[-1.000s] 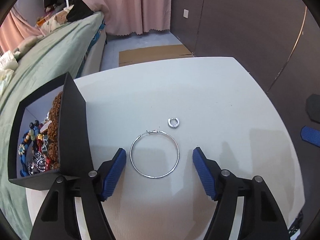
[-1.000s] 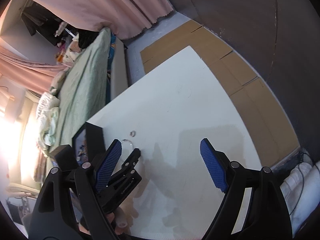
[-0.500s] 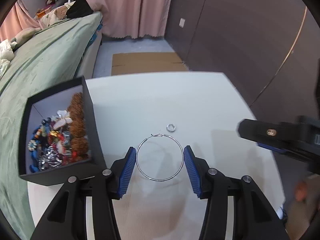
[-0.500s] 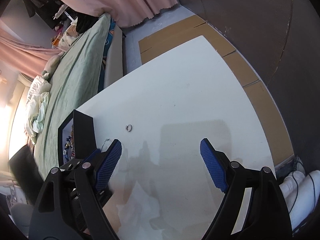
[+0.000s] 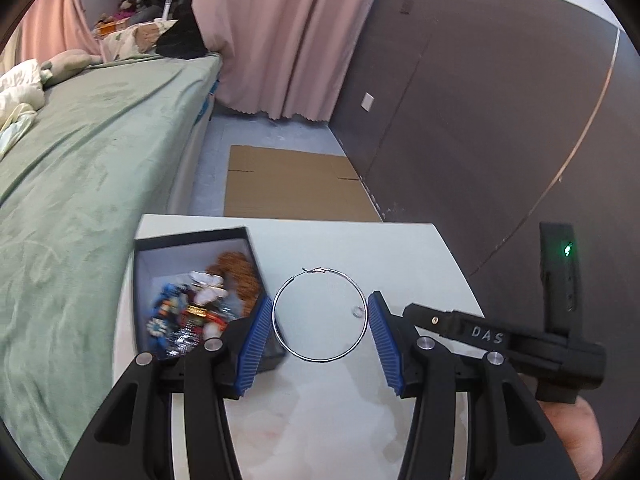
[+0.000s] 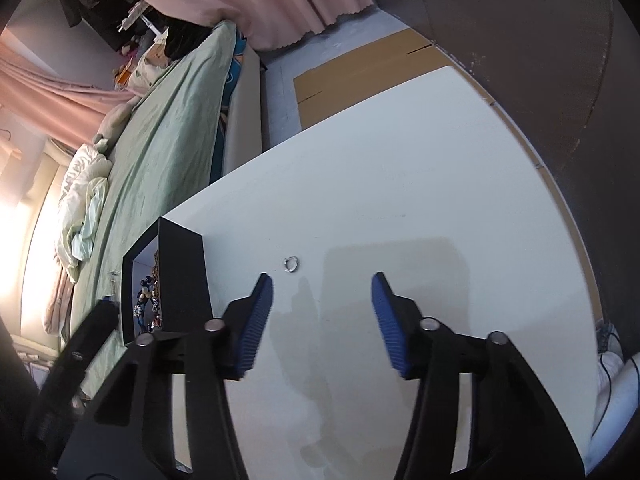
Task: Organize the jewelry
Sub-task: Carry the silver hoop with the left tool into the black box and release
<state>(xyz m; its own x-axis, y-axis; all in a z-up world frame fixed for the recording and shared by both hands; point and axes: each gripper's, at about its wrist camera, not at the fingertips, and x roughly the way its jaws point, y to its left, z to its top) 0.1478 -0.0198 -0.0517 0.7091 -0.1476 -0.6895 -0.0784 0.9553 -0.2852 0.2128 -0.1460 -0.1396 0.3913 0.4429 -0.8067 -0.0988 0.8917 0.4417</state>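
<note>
My left gripper (image 5: 320, 330) is shut on a large silver hoop earring (image 5: 303, 355), its blue pads (image 5: 256, 340) pressing the ring's two sides, and holds it lifted above the white table (image 5: 320, 420). A small silver ring (image 5: 357, 311) lies on the table, seen through the hoop; it also shows in the right wrist view (image 6: 291, 263). A black jewelry box (image 5: 192, 240) full of beads and trinkets stands at the table's left, also in the right wrist view (image 6: 182, 276). My right gripper (image 6: 322, 320) is open and empty above the table, near the small ring.
A green-covered bed (image 5: 80, 160) runs along the table's left side. Flattened cardboard (image 5: 296, 188) lies on the floor beyond the table's far edge. A dark wall (image 5: 500, 120) stands to the right. The right gripper's body (image 5: 500, 340) is close at my left gripper's right.
My left gripper closed on the hoop and lifted it off the table, tilting the view up. My right gripper narrowed somewhat and moved nearer the small ring.
</note>
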